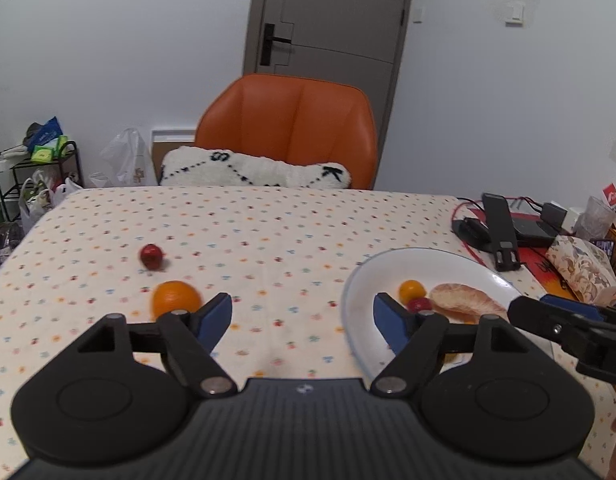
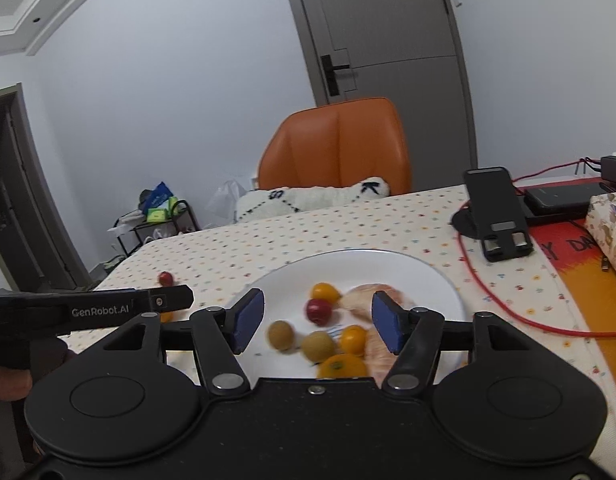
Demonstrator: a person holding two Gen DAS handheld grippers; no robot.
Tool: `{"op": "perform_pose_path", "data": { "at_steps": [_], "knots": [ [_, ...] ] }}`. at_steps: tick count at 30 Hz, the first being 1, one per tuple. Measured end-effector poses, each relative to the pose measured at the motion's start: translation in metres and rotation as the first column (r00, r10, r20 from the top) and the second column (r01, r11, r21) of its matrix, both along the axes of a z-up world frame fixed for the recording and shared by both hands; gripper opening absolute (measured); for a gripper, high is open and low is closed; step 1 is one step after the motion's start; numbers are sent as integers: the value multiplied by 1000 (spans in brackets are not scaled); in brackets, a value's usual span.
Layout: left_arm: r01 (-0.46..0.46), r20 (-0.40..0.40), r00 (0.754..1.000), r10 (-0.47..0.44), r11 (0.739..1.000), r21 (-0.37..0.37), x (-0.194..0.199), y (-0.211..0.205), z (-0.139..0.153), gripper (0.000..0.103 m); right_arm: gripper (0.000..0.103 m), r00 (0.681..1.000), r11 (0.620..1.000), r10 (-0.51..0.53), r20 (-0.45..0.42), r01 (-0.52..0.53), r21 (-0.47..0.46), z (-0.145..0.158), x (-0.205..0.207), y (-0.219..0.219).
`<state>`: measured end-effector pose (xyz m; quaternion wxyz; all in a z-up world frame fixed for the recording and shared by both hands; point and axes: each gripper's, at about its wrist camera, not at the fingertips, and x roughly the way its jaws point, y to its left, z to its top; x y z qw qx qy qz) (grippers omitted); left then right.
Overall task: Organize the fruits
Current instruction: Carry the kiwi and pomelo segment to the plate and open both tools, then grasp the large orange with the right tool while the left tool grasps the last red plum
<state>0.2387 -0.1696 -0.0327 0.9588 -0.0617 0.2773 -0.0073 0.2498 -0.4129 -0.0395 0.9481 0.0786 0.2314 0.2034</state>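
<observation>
Your left gripper (image 1: 302, 314) and right gripper (image 2: 318, 318): both spread wide, empty; orange (image 1: 175, 299) and red fruit (image 1: 151, 256) off the plate (image 2: 428, 276) (seven pieces aboard).

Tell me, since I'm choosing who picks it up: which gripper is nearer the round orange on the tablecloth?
Left. The left gripper has the round orange just beside its left finger; the right gripper hovers over the white plate.

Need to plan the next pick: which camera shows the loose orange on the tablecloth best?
The left wrist view. The orange sits in full view on the tablecloth, just beyond the open left gripper. In the right wrist view only a sliver of it shows beneath the left gripper's finger.
</observation>
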Motion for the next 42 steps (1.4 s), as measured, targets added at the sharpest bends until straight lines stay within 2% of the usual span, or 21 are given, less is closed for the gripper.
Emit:
{"op": "perform_pose_path", "data": {
  "at_steps": [10,28,35,42],
  "knots": [
    [-85,-1,996,85,995,-43,-21,49,1,86,63,997,997,72,-1,-72,-10,0,-11,37],
    [-203,-31,979,201,976,-79,-38,123,-11,89,64,978,978,207,-25,-207,-1,-4,-18,100],
    [-222,-39,975,219,972,-80,-30,143,-18,89,54,965,965,259,-49,-260,-14,-9,-9,129],
    [-248,-69,968,243,966,-70,-18,158,-26,89,53,950,951,302,-78,-305,-40,-17,7,159]
  ]
}}
